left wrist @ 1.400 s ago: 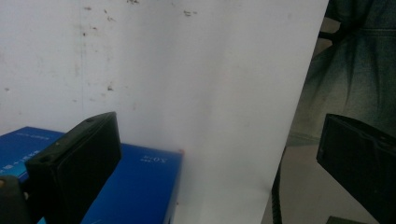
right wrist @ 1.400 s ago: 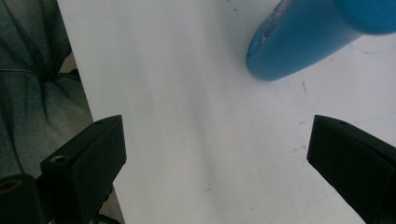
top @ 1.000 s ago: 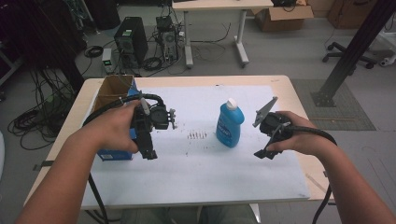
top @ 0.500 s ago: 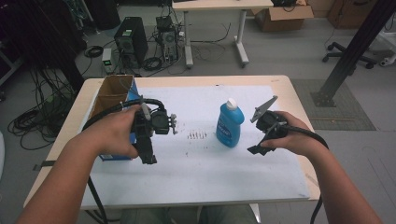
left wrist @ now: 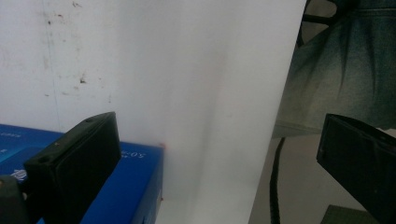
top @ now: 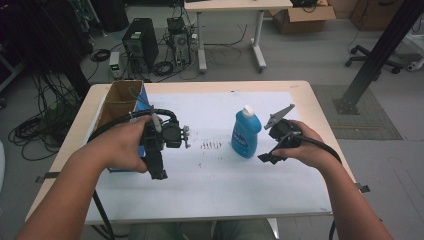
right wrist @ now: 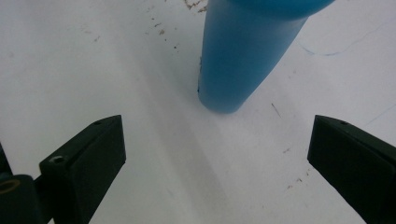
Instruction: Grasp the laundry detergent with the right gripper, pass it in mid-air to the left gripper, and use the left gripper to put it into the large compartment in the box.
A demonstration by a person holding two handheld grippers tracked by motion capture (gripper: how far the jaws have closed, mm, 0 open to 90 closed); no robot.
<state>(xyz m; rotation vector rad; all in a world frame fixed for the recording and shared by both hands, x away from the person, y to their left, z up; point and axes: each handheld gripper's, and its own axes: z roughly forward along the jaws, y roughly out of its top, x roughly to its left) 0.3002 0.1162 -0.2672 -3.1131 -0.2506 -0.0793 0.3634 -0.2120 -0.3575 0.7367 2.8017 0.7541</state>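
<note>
A blue bottle (top: 245,135) with a white cap stands upright on the white sheet, right of centre. In the right gripper view its lower body (right wrist: 243,60) rises just beyond the open jaws. My right gripper (top: 268,157) (right wrist: 215,140) hangs just right of the bottle, open and holding nothing. My left gripper (top: 158,169) (left wrist: 219,140) is left of centre, pointing down toward the table's near edge. It is open too, with nothing between its jaws. A blue box (left wrist: 116,186) lies by its left jaw.
An open blue cardboard box (top: 120,102) with a brown inside stands at the table's left side. The white sheet (top: 210,185) covers most of the wooden table (top: 320,107). The person's jeans (left wrist: 345,70) show past the near edge. Cables trail from both grippers.
My right gripper has drifted left, closer to the bottle. The left gripper has barely moved. Both stay open.
</note>
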